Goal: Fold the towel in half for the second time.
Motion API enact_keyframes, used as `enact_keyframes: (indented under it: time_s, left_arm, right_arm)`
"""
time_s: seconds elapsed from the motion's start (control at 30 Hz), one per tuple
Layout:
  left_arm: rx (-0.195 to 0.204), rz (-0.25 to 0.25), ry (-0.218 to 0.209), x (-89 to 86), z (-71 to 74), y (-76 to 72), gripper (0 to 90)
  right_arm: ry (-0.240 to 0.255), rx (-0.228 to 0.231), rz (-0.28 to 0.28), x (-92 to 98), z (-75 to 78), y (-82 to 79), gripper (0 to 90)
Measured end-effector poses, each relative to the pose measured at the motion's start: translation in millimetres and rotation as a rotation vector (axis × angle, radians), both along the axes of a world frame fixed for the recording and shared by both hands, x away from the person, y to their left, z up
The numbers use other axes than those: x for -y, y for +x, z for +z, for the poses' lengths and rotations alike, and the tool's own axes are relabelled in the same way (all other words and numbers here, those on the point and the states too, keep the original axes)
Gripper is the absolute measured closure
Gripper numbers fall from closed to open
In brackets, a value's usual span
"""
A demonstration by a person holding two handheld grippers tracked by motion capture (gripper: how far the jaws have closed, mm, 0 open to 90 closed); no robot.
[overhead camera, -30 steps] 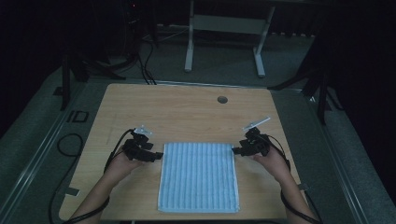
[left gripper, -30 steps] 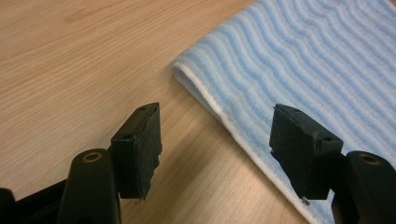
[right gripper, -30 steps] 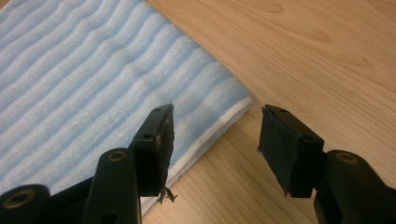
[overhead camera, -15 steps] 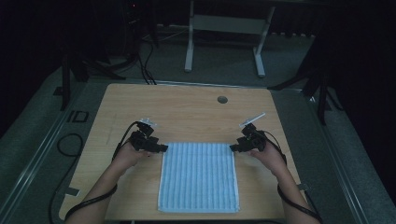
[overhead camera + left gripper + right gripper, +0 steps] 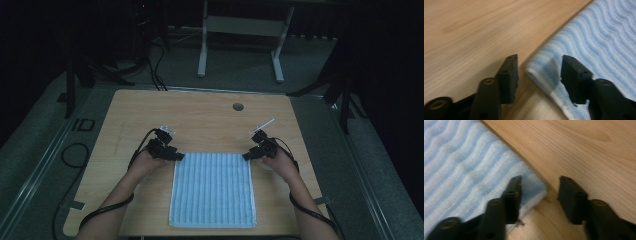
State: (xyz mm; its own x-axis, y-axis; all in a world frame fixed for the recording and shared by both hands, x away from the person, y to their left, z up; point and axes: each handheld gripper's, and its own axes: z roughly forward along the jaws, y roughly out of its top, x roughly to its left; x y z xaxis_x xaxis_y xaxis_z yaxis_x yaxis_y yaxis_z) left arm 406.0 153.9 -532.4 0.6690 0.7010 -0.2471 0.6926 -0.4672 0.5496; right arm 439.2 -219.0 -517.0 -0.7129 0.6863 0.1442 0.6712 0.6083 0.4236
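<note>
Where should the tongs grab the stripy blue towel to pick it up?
Grab the two far corners of the towel, one per tongs. It lies flat, so only edges and corners give something to pinch. Come from outside each corner: the left tongs and right tongs already straddle theirs, one pad on cloth, one on the table.

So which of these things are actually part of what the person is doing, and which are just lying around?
In use:
- blue striped towel, flat on the table
- left gripper at its far left corner, jaws just closing around it
- right gripper at its far right corner, likewise

Just there:
- round hole in the table
- white frame on the floor behind
</note>
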Motion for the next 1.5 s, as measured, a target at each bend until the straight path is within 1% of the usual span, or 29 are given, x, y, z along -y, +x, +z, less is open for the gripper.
enact_keyframes:
  time_s: [0.03,0.07,0.1,0.13,0.17,0.2,0.23,0.27,0.3,0.37,0.43,0.47,0.53,0.57,0.6,0.67,0.73,0.77,0.9,0.93,1.07,1.13,1.2,1.27,1.33,1.37,1.4,1.47,1.5]
  left_arm:
    - [-0.004,-0.004,0.001,1.0,-1.6,0.6,54.0]
    - [-0.016,-0.004,-0.001,1.7,-3.2,1.6,57.3]
    - [-0.018,-0.002,0.004,2.7,-4.9,2.6,61.5]
    - [-0.003,0.002,0.019,3.9,-5.9,2.8,62.6]
    - [0.019,0.007,0.030,4.4,-5.9,2.6,67.4]
    - [0.022,0.017,0.035,5.0,-6.2,2.8,73.5]
    - [0.012,0.028,0.025,5.4,-6.8,3.4,76.7]
    - [0.004,0.024,0.011,5.2,-6.7,4.2,82.8]
    - [0.016,0.027,0.012,5.6,-6.1,4.2,85.4]
    - [0.026,0.013,0.017,6.9,-4.3,4.4,87.1]
    - [0.019,0.017,0.000,6.1,-1.9,5.9,87.7]
    - [0.033,0.020,0.002,5.5,0.2,6.1,87.7]
    - [0.038,0.034,-0.014,3.9,5.1,7.2,87.7]
    - [0.055,0.044,-0.021,2.6,8.6,7.3,87.7]
    - [0.055,0.045,-0.032,1.5,12.3,7.8,87.7]
    - [0.082,0.053,-0.039,-1.2,20.2,8.2,87.7]
    - [0.097,0.057,-0.069,-4.5,28.1,8.7,87.6]
    - [0.120,0.064,-0.074,-6.2,32.9,8.0,87.6]
    - [0.151,0.060,-0.122,-14.1,50.2,3.5,87.5]
    - [0.155,0.057,-0.130,-15.5,54.3,0.9,87.5]
    - [0.200,0.035,-0.178,-19.2,70.2,-17.5,87.4]
    - [0.223,0.007,-0.171,-19.9,75.9,-29.1,87.4]
    - [0.237,-0.007,-0.176,-21.2,78.4,-42.0,87.4]
    - [0.231,-0.034,-0.189,-22.7,78.0,-55.7,87.4]
    - [0.239,-0.051,-0.185,-23.8,75.5,-70.5,87.4]
    - [0.235,-0.062,-0.193,-24.1,73.8,-77.8,87.3]
    - [0.233,-0.066,-0.203,-23.9,71.7,-85.3,87.3]
    - [0.231,-0.080,-0.199,-22.6,66.4,-99.4,87.3]
    - [0.225,-0.083,-0.203,-21.8,62.7,-105.6,87.2]
  right_arm:
    - [0.002,-0.007,0.004,-0.5,-0.5,-0.1,58.0]
    - [0.004,-0.012,0.007,-1.2,-1.0,0.0,61.7]
    - [-0.002,-0.020,0.013,-1.7,-1.7,0.4,67.5]
    - [-0.016,-0.022,0.018,-2.6,-2.4,0.5,69.6]
    - [-0.029,-0.023,0.024,-3.5,-3.0,0.8,74.5]
    - [-0.036,-0.026,0.033,-4.1,-3.2,0.7,79.0]
    - [-0.042,-0.022,0.040,-4.8,-2.7,0.3,82.0]
    - [-0.039,-0.020,0.045,-5.2,-1.8,0.0,85.9]
    - [-0.036,-0.010,0.044,-5.4,-0.1,-0.5,86.9]
    - [-0.037,0.011,0.047,-6.1,3.4,-0.6,87.7]
    - [-0.039,0.027,0.042,-7.0,7.9,0.4,88.2]
    - [-0.040,0.030,0.042,-7.3,10.1,1.2,88.4]
    - [-0.039,0.045,0.039,-7.8,14.9,2.9,88.5]
    - [-0.037,0.050,0.039,-7.7,18.0,3.9,88.5]
    - [-0.035,0.060,0.036,-7.4,22.0,4.6,88.5]
    - [-0.021,0.084,0.026,-6.4,31.3,5.9,88.6]
    - [-0.011,0.105,0.026,-5.7,40.8,7.3,88.5]
    - [-0.007,0.116,0.022,-5.6,45.7,7.6,88.6]
    - [0.016,0.159,0.025,-4.9,64.5,5.1,88.5]
    - [0.020,0.171,0.036,-4.8,68.8,3.0,88.5]
    - [0.035,0.220,0.058,-2.2,83.9,-12.8,88.5]
    - [0.041,0.236,0.071,0.4,89.3,-24.7,88.5]
    - [0.049,0.259,0.090,3.7,93.1,-38.5,88.5]
    - [0.055,0.272,0.105,6.4,95.1,-52.3,88.5]
    - [0.075,0.279,0.122,10.9,95.8,-70.7,88.4]
    - [0.082,0.283,0.133,12.6,95.1,-78.6,88.5]
    - [0.085,0.287,0.139,14.4,94.4,-86.1,88.4]
    - [0.091,0.287,0.150,16.8,91.9,-99.0,88.4]
    - [0.084,0.285,0.153,16.6,89.7,-105.2,88.4]
